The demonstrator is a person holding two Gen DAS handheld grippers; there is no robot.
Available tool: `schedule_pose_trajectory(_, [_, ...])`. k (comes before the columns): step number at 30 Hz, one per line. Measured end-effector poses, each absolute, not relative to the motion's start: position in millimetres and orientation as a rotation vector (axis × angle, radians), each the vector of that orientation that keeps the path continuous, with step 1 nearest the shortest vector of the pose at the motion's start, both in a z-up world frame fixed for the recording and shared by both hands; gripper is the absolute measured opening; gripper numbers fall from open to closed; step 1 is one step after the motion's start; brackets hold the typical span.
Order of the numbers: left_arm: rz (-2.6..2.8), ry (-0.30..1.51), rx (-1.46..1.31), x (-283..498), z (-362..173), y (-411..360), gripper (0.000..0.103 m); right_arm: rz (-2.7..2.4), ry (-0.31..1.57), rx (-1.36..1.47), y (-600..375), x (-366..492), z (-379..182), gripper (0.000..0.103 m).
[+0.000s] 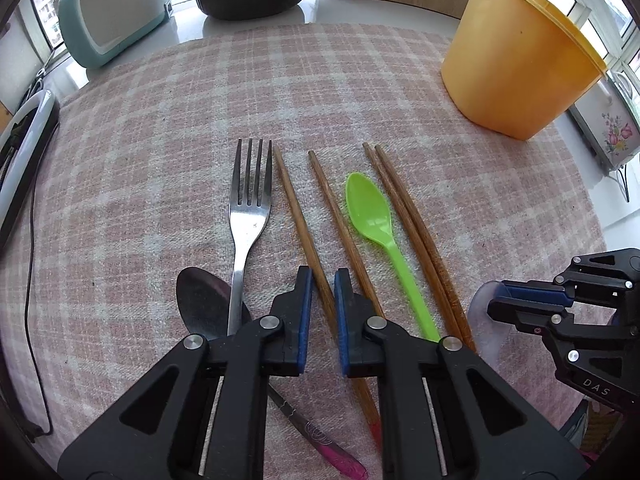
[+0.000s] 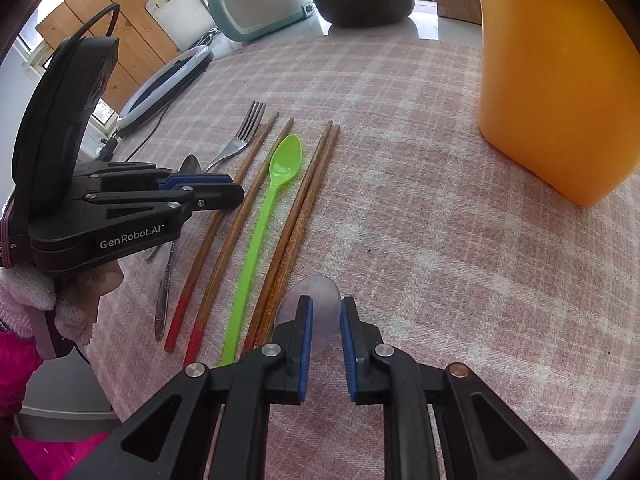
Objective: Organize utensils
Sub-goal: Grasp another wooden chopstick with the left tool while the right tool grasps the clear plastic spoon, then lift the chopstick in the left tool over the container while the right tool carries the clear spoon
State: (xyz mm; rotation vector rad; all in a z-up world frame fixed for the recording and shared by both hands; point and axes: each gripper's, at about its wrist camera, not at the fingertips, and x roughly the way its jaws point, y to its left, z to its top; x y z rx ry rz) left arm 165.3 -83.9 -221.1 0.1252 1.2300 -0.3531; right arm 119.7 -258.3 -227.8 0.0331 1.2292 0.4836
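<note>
Checked cloth (image 1: 160,120) covers the desk; left gripper (image 1: 323,280) jaws pinch a chopstick (image 1: 298,216). Right gripper (image 2: 326,312) jaws clamp a translucent spoon (image 2: 320,300).

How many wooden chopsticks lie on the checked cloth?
4. Two red-tipped brown wooden chopsticks lie apart, between the steel fork and the green plastic spoon. Two plain ones lie touching, right of that spoon. None seems hidden.

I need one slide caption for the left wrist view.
Left claw closed on a brown wooden chopstick beside a steel fork.
</note>
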Motion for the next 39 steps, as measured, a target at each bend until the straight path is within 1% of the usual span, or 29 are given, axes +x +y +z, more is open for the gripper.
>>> schedule_pose_trajectory(8, [-0.377,1.252,-0.006,165,-221,-62,0.004,0.488,1.200,0.058,-259,120,-219,0.001])
schedule_pose_trajectory(13, [-0.391,1.252,-0.045,157,-216,-56,0.004,0.477,1.191,0.068,-264,120,-214,0.000])
schedule_pose_trajectory(20, [-0.413,1.208,-0.112,144,-196,-48,0.004,0.450,1.169,0.112,-278,118,-206,0.000])
schedule_pose_trajectory(30, [-0.441,1.146,-0.151,145,-170,-51,0.004,0.427,1.063,0.094,-291,110,-167,0.000])
schedule_pose_trajectory(39, [-0.487,1.066,-0.160,146,-138,-64,0.004,0.378,0.935,0.093,-310,109,-120,0.000])
